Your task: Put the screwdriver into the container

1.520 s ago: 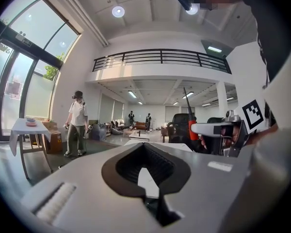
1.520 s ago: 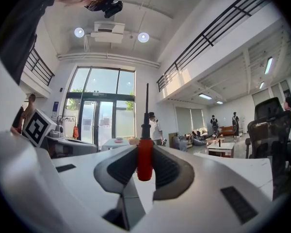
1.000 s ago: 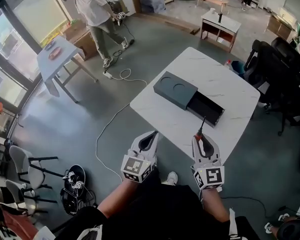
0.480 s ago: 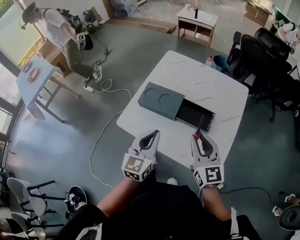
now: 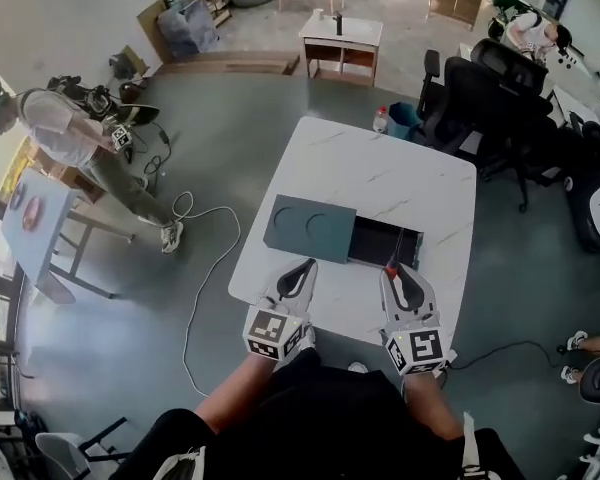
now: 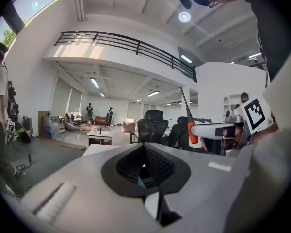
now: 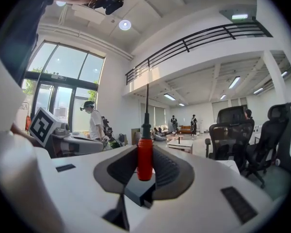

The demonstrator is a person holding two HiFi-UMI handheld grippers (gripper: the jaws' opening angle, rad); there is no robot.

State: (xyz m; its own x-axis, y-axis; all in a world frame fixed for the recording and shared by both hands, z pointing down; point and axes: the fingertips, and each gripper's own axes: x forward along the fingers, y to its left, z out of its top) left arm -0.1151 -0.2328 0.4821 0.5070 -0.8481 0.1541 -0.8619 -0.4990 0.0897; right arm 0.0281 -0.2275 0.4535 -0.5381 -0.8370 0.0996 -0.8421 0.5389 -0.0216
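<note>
**Operator:** What's in the jaws?

**Spotter:** Your right gripper is clamped on the red handle of the screwdriver, and the dark shaft sticks straight out ahead of the jaws. Your left gripper has its jaws brought together with nothing between them.

**Operator:** Where's that against the container?

**Spotter:** In the head view, you hold both grippers over the near edge of the white table. The container lies just beyond the right one. It's a dark box with its lid slid off to the left, so the right-hand half is open and looks bare inside. The shaft's tip lines up with the near rim of that open half, but I can't tell how high above it you are.

**Operator:** So which step is this?

**Spotter:** I'd call it the carry: the tool is in your grip but not yet in the box. Both gripper views look out level across the room, not down at the table. So I judge you need to reach forward a little and tip the right gripper down until the shaft points into the open half. Part the jaws only once the tool sits low inside, and steer your left gripper clear of the lid.
</note>
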